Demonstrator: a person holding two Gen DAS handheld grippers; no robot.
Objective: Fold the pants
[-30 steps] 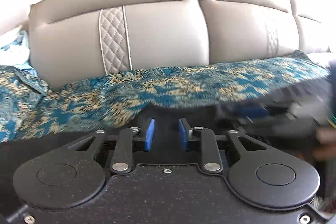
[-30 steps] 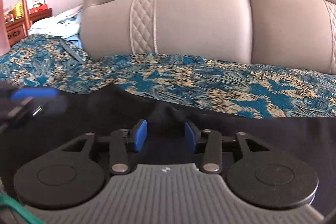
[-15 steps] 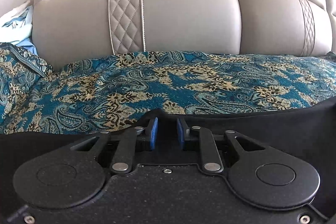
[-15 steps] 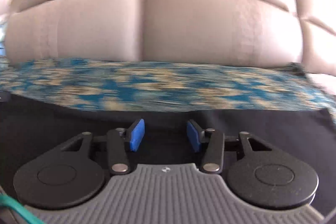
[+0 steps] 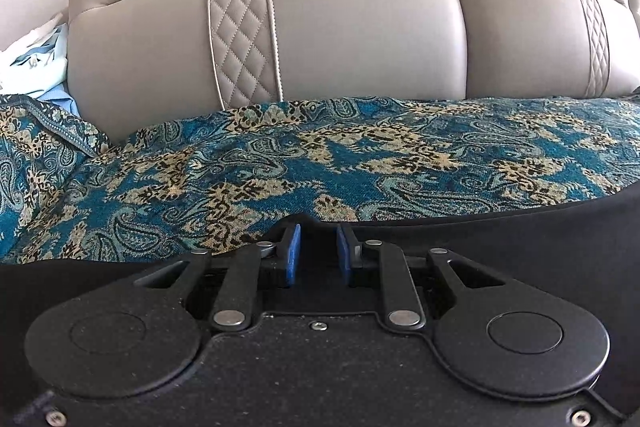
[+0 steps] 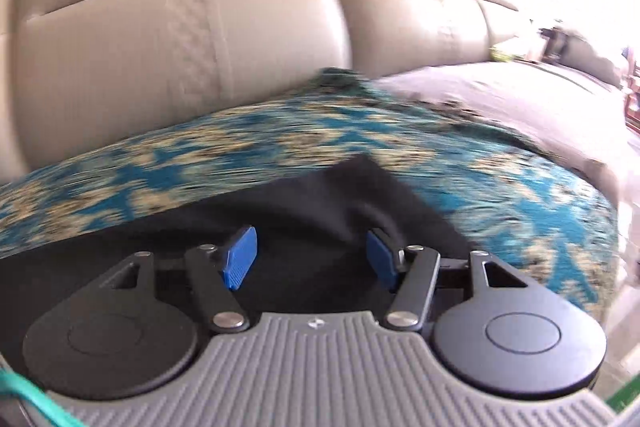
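Observation:
The black pants [image 5: 520,231] lie spread on a teal paisley throw [image 5: 360,155] over the sofa seat. My left gripper [image 5: 316,253] is shut on their far edge, and a small peak of black cloth rises between its blue pads. In the right wrist view, a corner of the pants [image 6: 320,199] points away from me over the throw. My right gripper [image 6: 311,257] hovers over that cloth with its jaws opening. Its pads stand well apart and press on nothing. This view is blurred by motion.
The beige leather sofa back [image 5: 360,27] rises just behind the throw. A light blue cloth [image 5: 36,67] lies at the far left. To the right are a bare grey seat cushion [image 6: 520,99] and the throw's right end [image 6: 560,195]. A green cable [image 6: 24,395] crosses the right gripper's corner.
My right gripper swept right along the pants to their corner and its jaws widened. My left gripper sank closer to the seat, still pinching the edge, then held still.

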